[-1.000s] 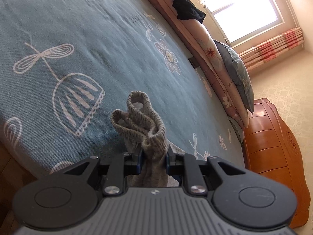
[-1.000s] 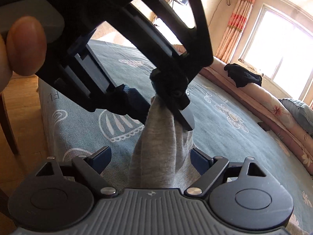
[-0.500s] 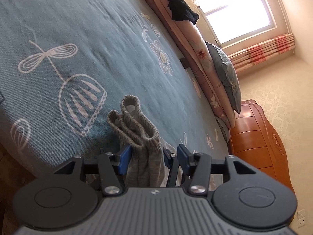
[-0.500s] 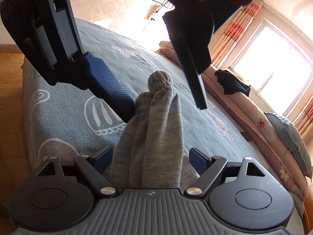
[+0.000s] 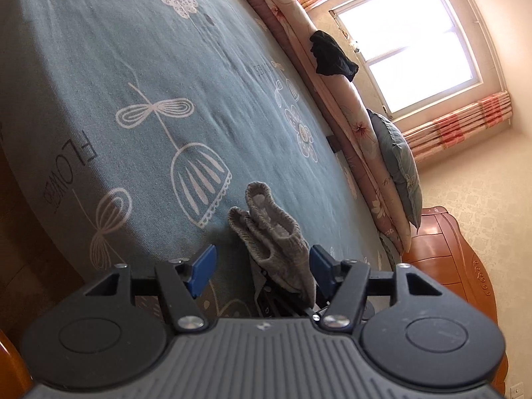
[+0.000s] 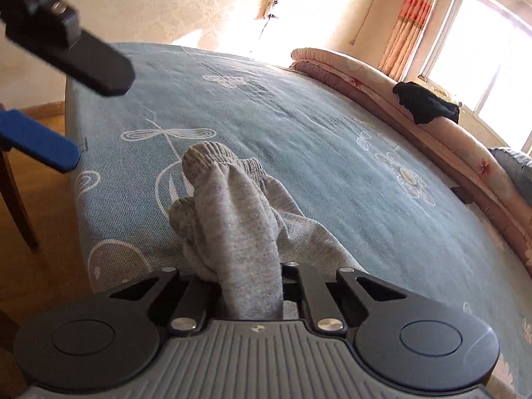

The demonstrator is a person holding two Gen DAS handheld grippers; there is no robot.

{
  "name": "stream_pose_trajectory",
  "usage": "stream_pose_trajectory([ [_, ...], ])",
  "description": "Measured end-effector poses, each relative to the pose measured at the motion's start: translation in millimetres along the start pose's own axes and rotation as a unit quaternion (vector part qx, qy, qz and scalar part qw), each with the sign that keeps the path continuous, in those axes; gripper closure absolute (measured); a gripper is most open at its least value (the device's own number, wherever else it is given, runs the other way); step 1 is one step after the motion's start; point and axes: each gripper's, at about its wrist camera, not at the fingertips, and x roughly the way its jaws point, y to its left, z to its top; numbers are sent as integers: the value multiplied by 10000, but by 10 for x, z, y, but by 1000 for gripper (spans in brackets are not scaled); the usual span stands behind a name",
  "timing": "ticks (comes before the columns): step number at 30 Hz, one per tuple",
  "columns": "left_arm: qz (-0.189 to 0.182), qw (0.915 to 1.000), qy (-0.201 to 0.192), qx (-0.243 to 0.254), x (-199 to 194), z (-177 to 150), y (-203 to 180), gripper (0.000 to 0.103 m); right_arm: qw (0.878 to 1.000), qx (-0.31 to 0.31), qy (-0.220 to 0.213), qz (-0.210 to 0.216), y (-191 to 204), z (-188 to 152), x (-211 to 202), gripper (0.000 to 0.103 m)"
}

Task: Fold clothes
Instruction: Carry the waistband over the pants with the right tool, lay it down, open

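Note:
A grey knitted garment with ribbed cuffs is bunched up at the near corner of the bed. My right gripper is shut on it, with the cloth squeezed between the closed jaws. In the left wrist view the same grey garment stands up between and beyond the blue pads. My left gripper is open, and the cloth leans toward its right pad without being pinched. The left gripper's fingers also show at the upper left of the right wrist view, spread apart above the bed.
The bed carries a teal flower-print cover. A rolled floral quilt runs along its far side, with a black garment and a blue pillow on it. A wooden headboard stands at the right. A wood floor and chair leg lie left.
My left gripper let go of the grey garment, opened wide and pulled back. My right gripper closed on the garment and now holds it.

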Motion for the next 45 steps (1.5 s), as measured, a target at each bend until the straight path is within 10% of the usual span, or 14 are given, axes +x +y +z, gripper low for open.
stream_pose_trajectory([
  [10, 3, 9983, 476, 349, 338, -216, -335, 41, 9672, 2297, -102, 1076, -1343, -29, -511, 93],
  [28, -179, 9881, 1189, 959, 993, -732, -1010, 41, 9473, 3168, -448, -130, -2553, -1142, -1362, 91],
  [33, -139, 9857, 1330, 1030, 1091, -821, -1097, 41, 9232, 3841, -4, 85, -2590, -1758, -1160, 86],
  [40, -1, 9832, 1417, 1151, 1146, -886, -1174, 41, 8689, 4867, -365, 821, -2739, -2256, -1173, 26],
  [45, -14, 9785, 1532, 1379, 1269, -939, -1296, 41, 8403, 5280, -579, 1089, -2929, -2445, -1284, 21],
])
